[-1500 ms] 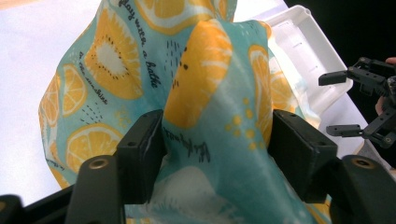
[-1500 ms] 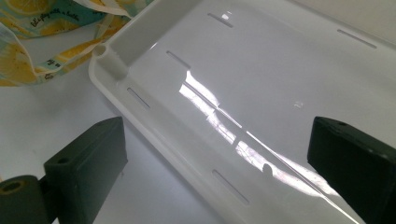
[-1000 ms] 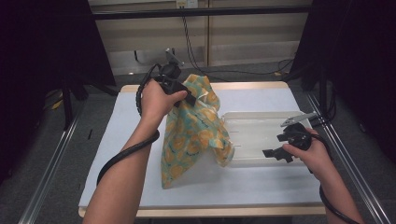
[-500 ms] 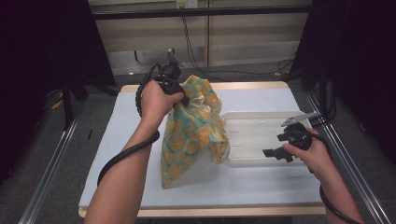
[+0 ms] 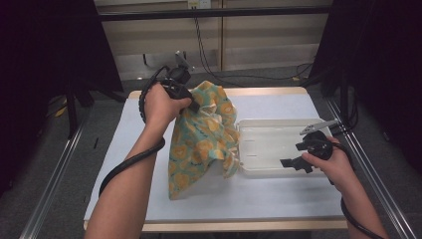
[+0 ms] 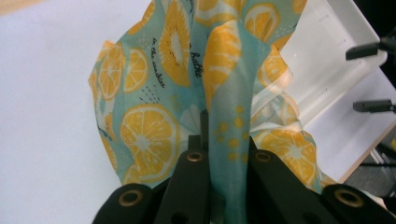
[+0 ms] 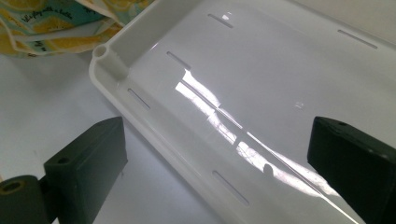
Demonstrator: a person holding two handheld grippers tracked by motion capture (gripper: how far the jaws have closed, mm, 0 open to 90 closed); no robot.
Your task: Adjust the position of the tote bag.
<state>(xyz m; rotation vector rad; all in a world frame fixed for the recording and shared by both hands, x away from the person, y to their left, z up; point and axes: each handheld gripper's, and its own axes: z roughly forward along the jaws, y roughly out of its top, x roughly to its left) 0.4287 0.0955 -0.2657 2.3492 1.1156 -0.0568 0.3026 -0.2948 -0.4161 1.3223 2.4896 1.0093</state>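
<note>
A teal cloth printed with orange slices hangs from my left gripper, which is raised over the back middle of the table. Its lower edge rests on the white table. In the left gripper view the black jaws of my left gripper are shut on a gathered fold of the cloth. My right gripper is open over the near rim of an empty white plastic tray. The right gripper view has my right gripper standing wide apart above the tray, touching nothing, with the cloth at the tray's corner.
The cloth's right side drapes against the tray's left end. Metal rails run along both sides of the table, and cables lie on the floor behind it. The left gripper view also takes in the tray and the other gripper beyond it.
The cloth has bunched a little tighter under my left gripper and hangs narrower than before. Both hands have kept their places.
</note>
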